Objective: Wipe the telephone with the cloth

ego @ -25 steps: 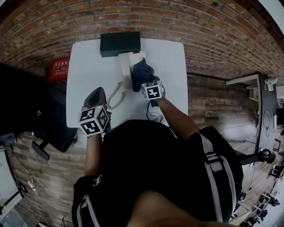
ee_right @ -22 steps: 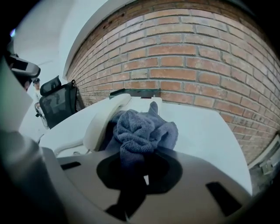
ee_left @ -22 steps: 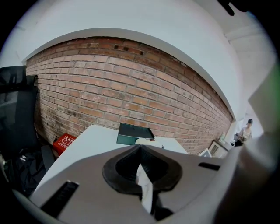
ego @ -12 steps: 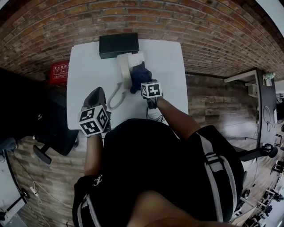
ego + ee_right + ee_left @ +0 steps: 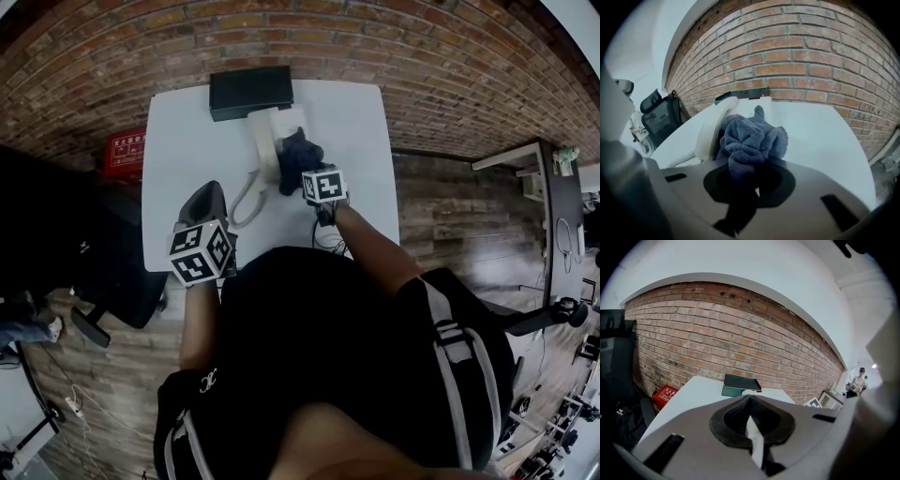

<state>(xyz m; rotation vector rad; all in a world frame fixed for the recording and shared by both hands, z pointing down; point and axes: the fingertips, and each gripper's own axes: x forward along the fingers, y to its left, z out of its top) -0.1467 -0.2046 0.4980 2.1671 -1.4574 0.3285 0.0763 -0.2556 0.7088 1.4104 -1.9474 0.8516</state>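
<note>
Nudged slightly farther up the table since the earlier frame, the right gripper (image 5: 751,185) stays clenched on the bunched blue cloth (image 5: 750,138). The cloth presses against the white telephone (image 5: 712,126), which sits mid-table toward the brick wall. That small shift suggests a wiping stroke under way. The left gripper (image 5: 751,430) idles near the table (image 5: 178,150) edge, jaws together and empty.

A dark blue cloth (image 5: 750,138) of thick, fuzzy terry bunches against a telephone (image 5: 711,126) of smooth cream plastic with a faint sheen. The table (image 5: 820,136) beneath is smooth, matt white. The right gripper (image 5: 753,180) and left gripper (image 5: 751,416) look like matt grey plastic with black, rubbery linings. The wall (image 5: 811,56) is rough red brick; the floor (image 5: 450,216) is worn wood planks.
</note>
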